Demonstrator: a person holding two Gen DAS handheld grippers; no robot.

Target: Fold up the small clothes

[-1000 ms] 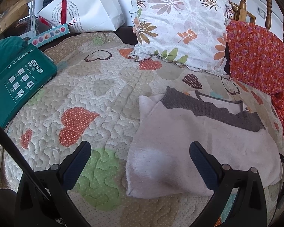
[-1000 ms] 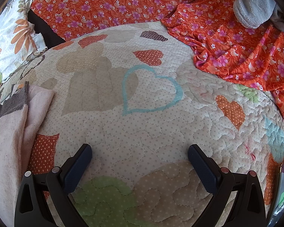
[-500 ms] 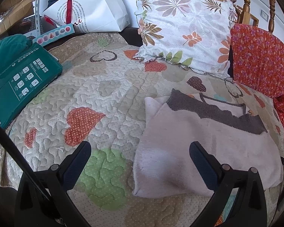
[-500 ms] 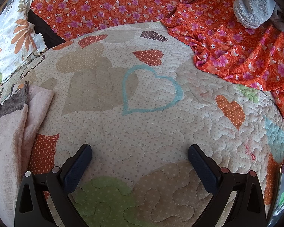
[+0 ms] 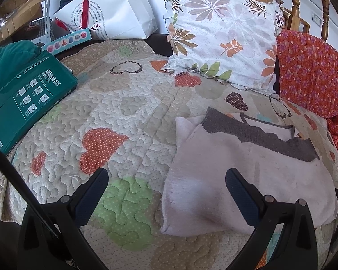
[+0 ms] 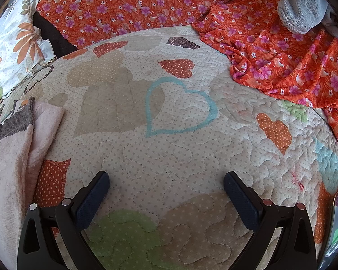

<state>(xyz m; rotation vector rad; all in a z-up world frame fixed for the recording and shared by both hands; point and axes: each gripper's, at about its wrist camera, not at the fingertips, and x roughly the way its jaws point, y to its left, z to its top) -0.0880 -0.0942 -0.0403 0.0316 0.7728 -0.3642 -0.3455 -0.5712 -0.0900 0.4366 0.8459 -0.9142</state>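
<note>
1. Quilted bedspread point(image 5: 133, 117) with stitched hearts fills the left wrist view. A leaf-print pillow point(image 5: 223, 42) leans at upper centre, a white paper bag point(image 5: 115, 15) sits at upper left, and a green carton point(image 5: 22, 96) lies at the left edge.

2. Lower right of centre in that view lies the pale pink garment point(image 5: 236, 173), already doubled over, its dark brown knitted band point(image 5: 254, 132) running across the far edge. The left gripper point(image 5: 166, 187) stands spread wide and empty; its right finger hangs over the cloth and its left one over bare quilt.

3. Judging by the fuzzy nap, the garment is light, soft and limp. It would sag and slide on itself, so the near left corner or the thicker layered edge looks like the surest place to pinch.

4. Across the right wrist view the same bedspread spreads out, a blue heart outline point(image 6: 178, 108) at centre. An orange floral cloth point(image 6: 270, 45) is bunched along the top and right, with a grey plush item point(image 6: 302, 4) at upper right.

5. Only the garment's side edge shows here, at the left border. The right gripper point(image 6: 166, 191) is spread wide, holding nothing, over bare quilt well beside the cloth.
</note>
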